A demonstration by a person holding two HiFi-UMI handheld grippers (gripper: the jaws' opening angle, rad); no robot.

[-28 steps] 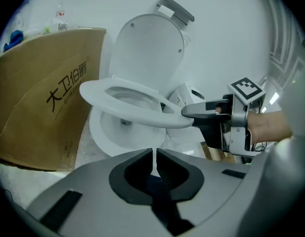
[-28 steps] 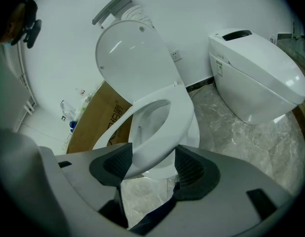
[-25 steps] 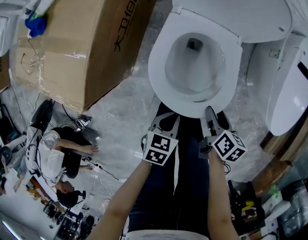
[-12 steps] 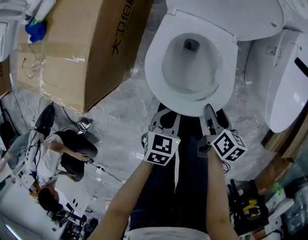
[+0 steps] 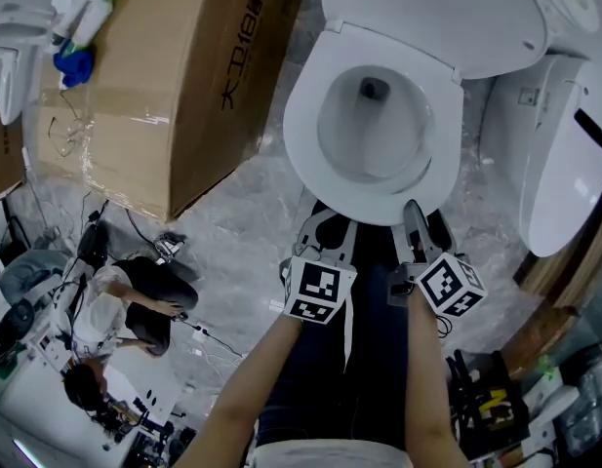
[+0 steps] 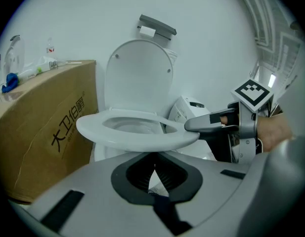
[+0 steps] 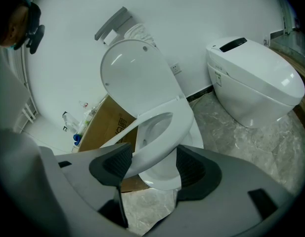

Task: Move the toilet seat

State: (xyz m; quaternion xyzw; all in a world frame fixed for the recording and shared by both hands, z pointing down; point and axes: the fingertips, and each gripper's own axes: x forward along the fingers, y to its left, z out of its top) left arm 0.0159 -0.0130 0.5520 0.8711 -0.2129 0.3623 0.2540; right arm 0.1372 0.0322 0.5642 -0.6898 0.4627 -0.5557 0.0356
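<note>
The white toilet seat (image 5: pixel 310 149) rests over the bowl with the lid (image 5: pixel 427 13) standing up behind it. Both grippers are at the seat's front edge. My left gripper (image 5: pixel 325 224) is shut with nothing between its jaws. In the left gripper view its tips (image 6: pixel 153 168) sit just under the seat's front rim (image 6: pixel 137 137), and whether they touch it I cannot tell. My right gripper (image 5: pixel 415 213) has the front rim between its jaws. In the right gripper view the seat (image 7: pixel 157 147) fills the gap of that gripper (image 7: pixel 153 164) and the pads press on it.
A large cardboard box (image 5: pixel 174 76) stands close on the toilet's left. A second white toilet (image 5: pixel 564 183) stands at the right. People (image 5: pixel 125 310) and cables are on the floor at the lower left, and clutter (image 5: pixel 496 408) lies at the lower right.
Both grippers stay at the seat's front edge and have crept slightly up the head view. The people at the lower left have shifted.
</note>
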